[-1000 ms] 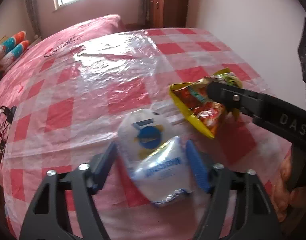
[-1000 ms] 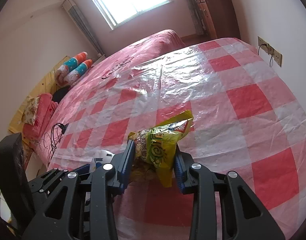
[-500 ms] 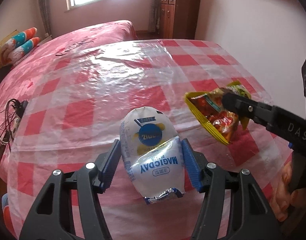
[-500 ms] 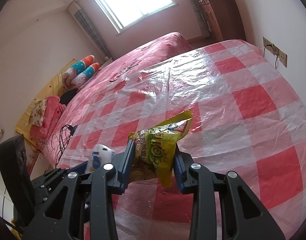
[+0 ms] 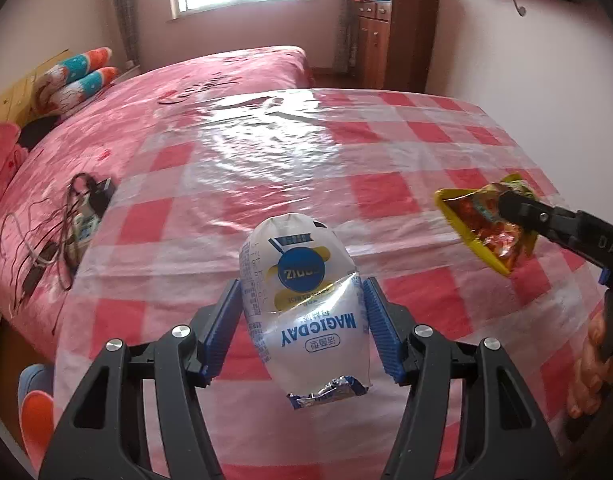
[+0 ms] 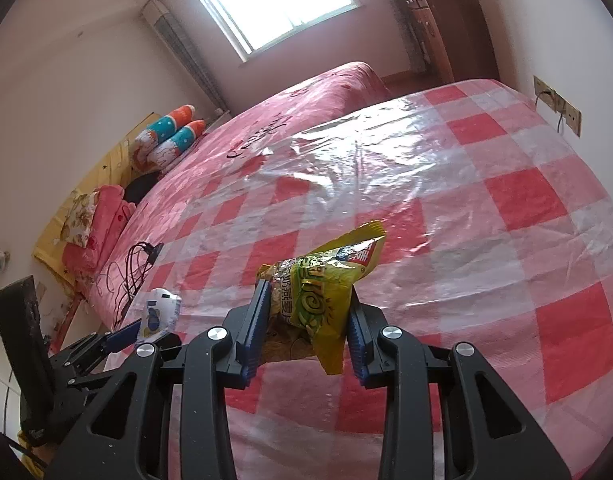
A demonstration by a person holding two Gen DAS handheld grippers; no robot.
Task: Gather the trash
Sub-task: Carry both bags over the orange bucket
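My left gripper [image 5: 302,300] is shut on a white and blue snack wrapper [image 5: 302,300] and holds it in the air above the red checked table [image 5: 266,176]. My right gripper [image 6: 306,308] is shut on a yellow snack bag [image 6: 326,296], also lifted above the table. In the left wrist view the right gripper and yellow bag [image 5: 486,224] show at the right edge. In the right wrist view the left gripper with the white wrapper [image 6: 158,312] shows at lower left.
The table has a shiny plastic cover [image 6: 386,168]. A bed [image 5: 186,92] with pillows [image 5: 78,76] lies behind it, with a tangle of cables [image 5: 58,240] at its edge. A wooden cabinet [image 5: 390,36] stands by the far wall. A wall socket [image 6: 558,108] is at right.
Both grippers have risen and pulled back from the table with their wrappers held. The white wrapper has left the tabletop. The two grippers have moved further apart.
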